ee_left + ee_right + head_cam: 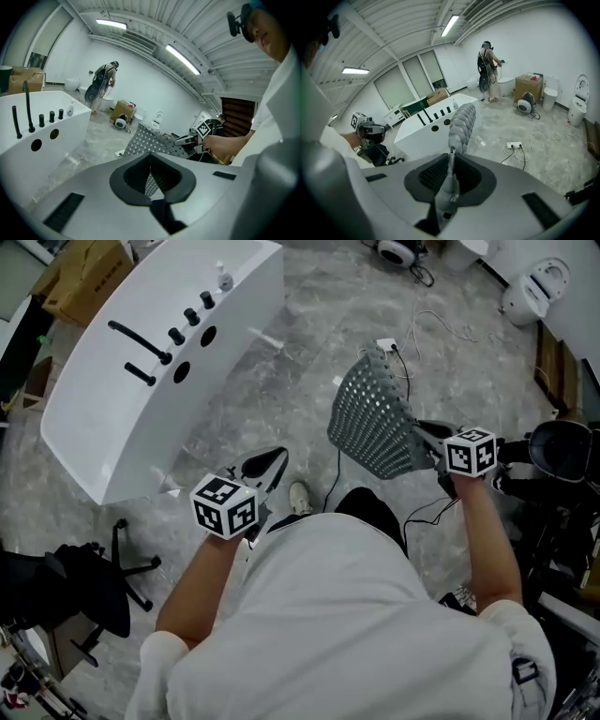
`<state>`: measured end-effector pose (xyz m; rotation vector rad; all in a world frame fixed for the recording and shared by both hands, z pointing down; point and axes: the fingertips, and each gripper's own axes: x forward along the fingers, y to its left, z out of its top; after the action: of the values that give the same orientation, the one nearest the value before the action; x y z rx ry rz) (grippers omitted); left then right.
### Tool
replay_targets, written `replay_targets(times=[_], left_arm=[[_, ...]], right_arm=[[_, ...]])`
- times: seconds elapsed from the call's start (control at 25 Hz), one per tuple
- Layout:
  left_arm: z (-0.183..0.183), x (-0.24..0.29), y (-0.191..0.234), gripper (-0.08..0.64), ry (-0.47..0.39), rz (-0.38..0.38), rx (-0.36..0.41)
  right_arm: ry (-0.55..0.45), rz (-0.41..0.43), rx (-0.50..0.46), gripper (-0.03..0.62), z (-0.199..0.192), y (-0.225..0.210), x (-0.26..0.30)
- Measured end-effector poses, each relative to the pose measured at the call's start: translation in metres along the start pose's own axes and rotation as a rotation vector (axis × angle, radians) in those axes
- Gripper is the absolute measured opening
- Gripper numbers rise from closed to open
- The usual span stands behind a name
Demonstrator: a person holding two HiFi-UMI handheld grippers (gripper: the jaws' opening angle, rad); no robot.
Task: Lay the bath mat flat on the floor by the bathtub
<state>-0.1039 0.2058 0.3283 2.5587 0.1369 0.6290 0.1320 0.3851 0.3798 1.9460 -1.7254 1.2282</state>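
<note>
A grey bath mat dotted with holes hangs in the air over the marble floor, right of the white bathtub. My right gripper is shut on the mat's near edge. In the right gripper view the mat rises edge-on from the closed jaws. My left gripper is held left of the mat and apart from it, fingers together and holding nothing. The left gripper view shows its jaws shut, with the mat and the tub beyond.
A power strip with trailing cables lies on the floor beyond the mat. A black office chair stands at lower left, dark equipment at right. Cardboard boxes and a toilet stand farther off. Another person stands in the distance.
</note>
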Motion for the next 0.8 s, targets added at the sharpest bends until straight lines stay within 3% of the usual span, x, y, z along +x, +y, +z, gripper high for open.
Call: replay_targets(times=[0.44,0.8], left_arm=[[0.057,0.029,0.084,0.018,-0.092,0.173,-0.047],[0.134,0.109,0.132,0.018,-0.132,0.344,-0.156]], right_arm=[[-0.061,0.028,-0.042,0.055,0.175,-0.111,0.109],[-0.001,0.125,-0.08,0.055,0.295,-0.216,0.217]])
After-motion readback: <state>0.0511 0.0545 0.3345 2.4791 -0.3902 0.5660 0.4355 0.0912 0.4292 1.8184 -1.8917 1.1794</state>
